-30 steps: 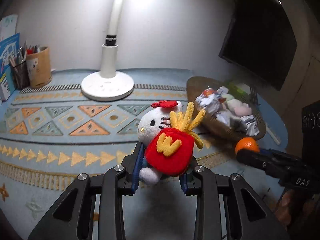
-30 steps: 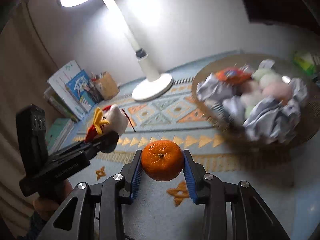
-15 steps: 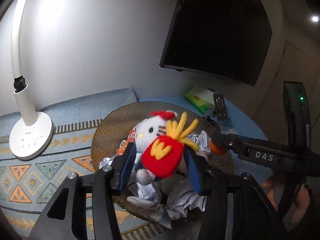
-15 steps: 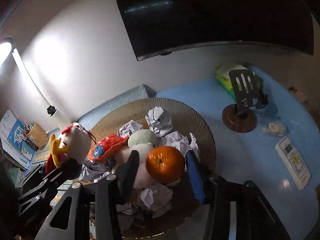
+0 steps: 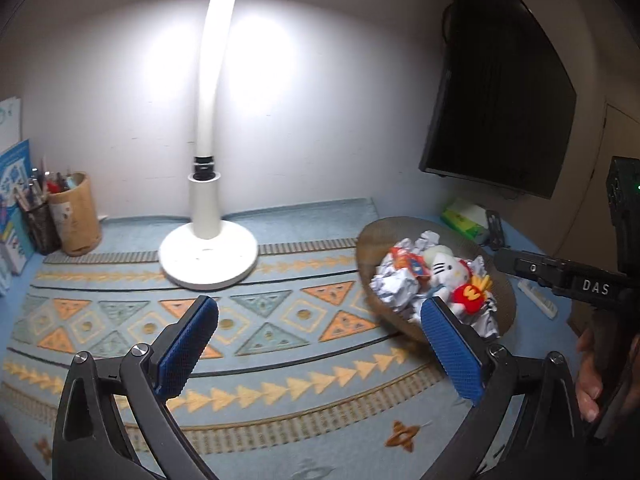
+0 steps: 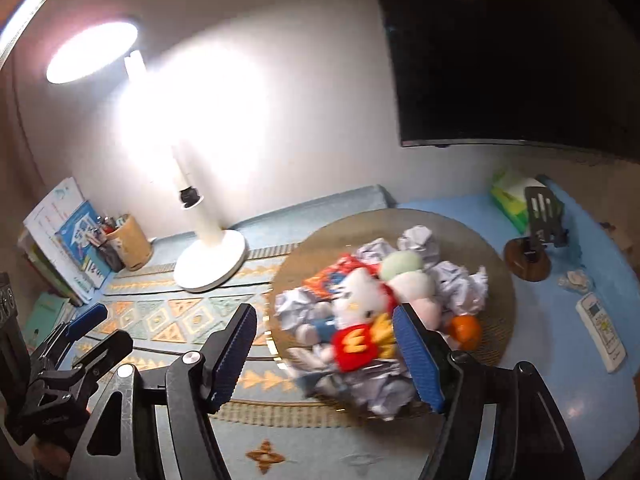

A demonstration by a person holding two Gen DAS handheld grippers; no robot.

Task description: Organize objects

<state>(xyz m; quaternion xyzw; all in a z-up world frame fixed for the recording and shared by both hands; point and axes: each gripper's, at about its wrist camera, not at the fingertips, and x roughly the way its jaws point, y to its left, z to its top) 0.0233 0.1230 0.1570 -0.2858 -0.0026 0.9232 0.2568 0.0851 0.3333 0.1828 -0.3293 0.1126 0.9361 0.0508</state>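
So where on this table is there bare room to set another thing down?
The patterned mat is bare between the lamp base and the basket. The blue tabletop is free near the remote. The basket is crowded with paper balls, plush toy and orange.

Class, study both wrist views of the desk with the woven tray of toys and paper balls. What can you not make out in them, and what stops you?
- Orange: right wrist view shows only part; hidden in the left wrist view by the heap.
- Plush cat: smeared by motion blur in the right view.
- Remote control: buttons too small to read.
- Woven tray: near rim hidden by the left hand-held gripper, whose jaws are opening.
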